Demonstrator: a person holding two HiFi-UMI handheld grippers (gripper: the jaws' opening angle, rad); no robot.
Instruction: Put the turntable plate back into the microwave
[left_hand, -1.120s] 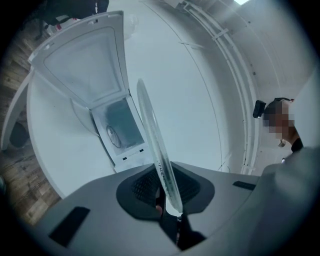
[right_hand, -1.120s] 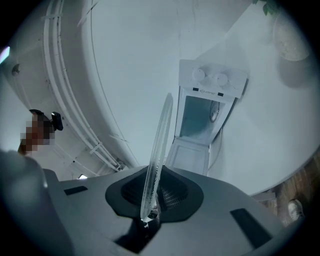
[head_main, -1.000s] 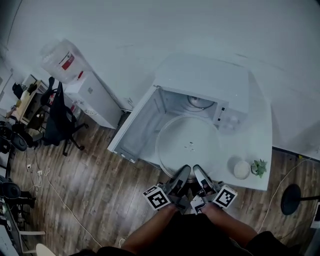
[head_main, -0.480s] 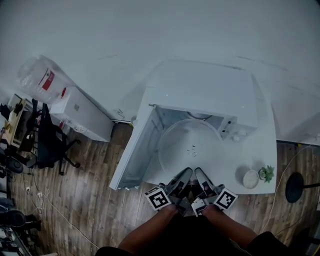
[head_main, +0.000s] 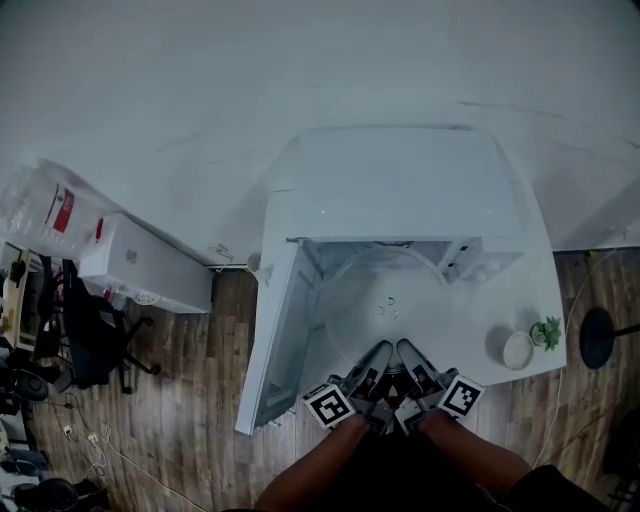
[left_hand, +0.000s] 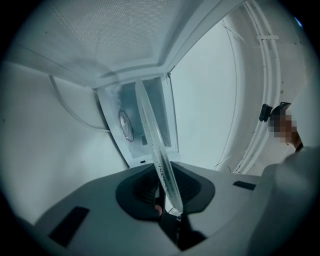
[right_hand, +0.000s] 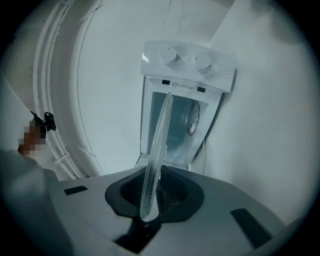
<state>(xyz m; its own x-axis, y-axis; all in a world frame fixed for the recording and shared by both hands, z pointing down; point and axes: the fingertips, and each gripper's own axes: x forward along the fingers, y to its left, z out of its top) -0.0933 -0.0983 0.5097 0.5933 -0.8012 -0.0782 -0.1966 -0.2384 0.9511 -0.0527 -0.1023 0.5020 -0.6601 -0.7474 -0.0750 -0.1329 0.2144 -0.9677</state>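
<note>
We are holding a clear glass plate (head_main: 385, 298), round, thin and smooth, with a raised rim, by its near edge. It is lying flat in the mouth of the microwave (head_main: 400, 185), its far half inside the cavity and its near half sticking out over the front sill.

The microwave is a boxy white one with a matte top. Its door (head_main: 272, 345) is swinging wide to the left of the cavity. In the right gripper view two round knobs (right_hand: 172, 57) are showing on its panel, right of the opening.

The left gripper (head_main: 376, 358) is gripping the plate's near rim, and the right gripper (head_main: 411, 357) is gripping the same rim just beside it. In the left gripper view the dark ribbed fingers (left_hand: 142, 187) are sitting close together with the rim (left_hand: 167, 182) between them. They have just been easing open a little, yet they are pressing on the glass. In the right gripper view the fingers (right_hand: 172, 197) are narrowly apart and clamping the rim (right_hand: 150, 192) edge-on.

The microwave is standing on a white table (head_main: 535, 290). To its right, on the table's front corner, a small round white dish (head_main: 517, 350) and a little green plant (head_main: 548, 332) are sitting side by side, clear of the plate. To the microwave's left, on the wood plank floor (head_main: 180, 420), a white cabinet (head_main: 140, 265) and a black office chair (head_main: 95, 340) are standing well apart from it. The open door is blocking that side.
</note>
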